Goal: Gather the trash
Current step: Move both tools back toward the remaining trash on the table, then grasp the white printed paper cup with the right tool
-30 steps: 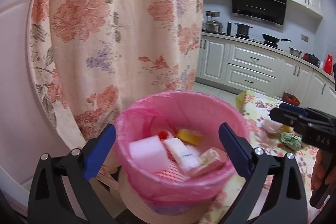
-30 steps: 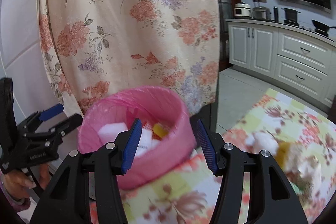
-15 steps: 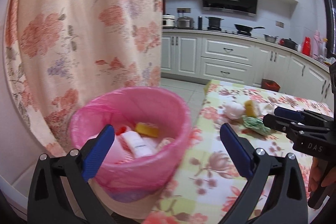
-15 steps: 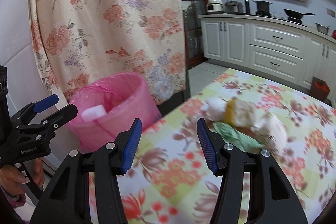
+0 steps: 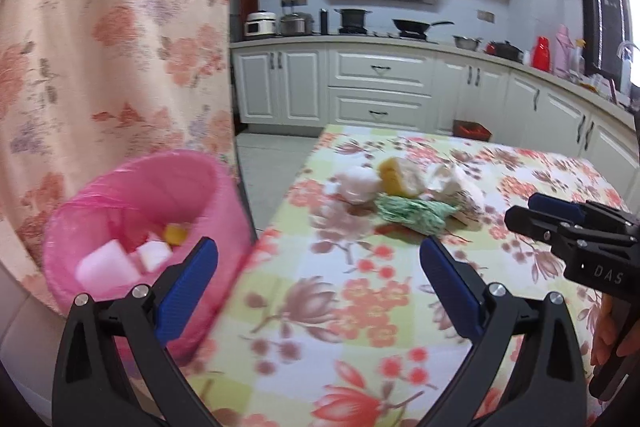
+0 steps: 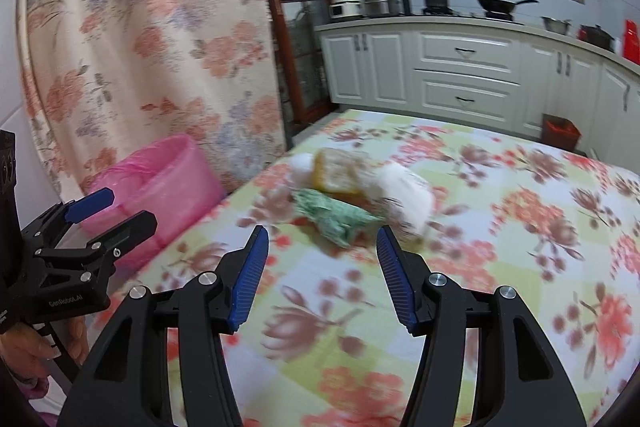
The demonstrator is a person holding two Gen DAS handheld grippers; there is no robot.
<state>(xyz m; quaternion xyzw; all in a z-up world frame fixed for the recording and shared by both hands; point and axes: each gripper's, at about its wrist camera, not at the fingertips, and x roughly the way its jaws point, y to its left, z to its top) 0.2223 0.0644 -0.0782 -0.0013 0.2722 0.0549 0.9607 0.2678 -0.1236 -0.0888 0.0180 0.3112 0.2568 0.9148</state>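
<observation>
Both grippers hang above a table (image 5: 360,307) covered in a flowered cloth, pointing down toward a small heap of trash near its far left corner. The left gripper (image 5: 318,269) has its blue-padded jaws spread wide with nothing between them. The right gripper (image 6: 320,255) stands with its jaws apart as well, narrower than the left pair, and they have just been opening a little; only the cloth shows between them.

The heap has 4 pieces that can be told apart (motion blur softens all of them): a crumpled green wrapper (image 5: 412,213) at the front, a yellow sponge-like lump (image 5: 396,177) behind it, a white wad (image 5: 358,183) to its left, and a larger white crumple (image 5: 452,183) to its right. The pieces lie touching or nearly so.

Off the table's left edge stands a bin lined with a pink bag (image 5: 136,227), beside a floral curtain (image 5: 112,47). Inside it lie white blocks (image 5: 108,265) and a small yellow item (image 5: 176,233).
</observation>
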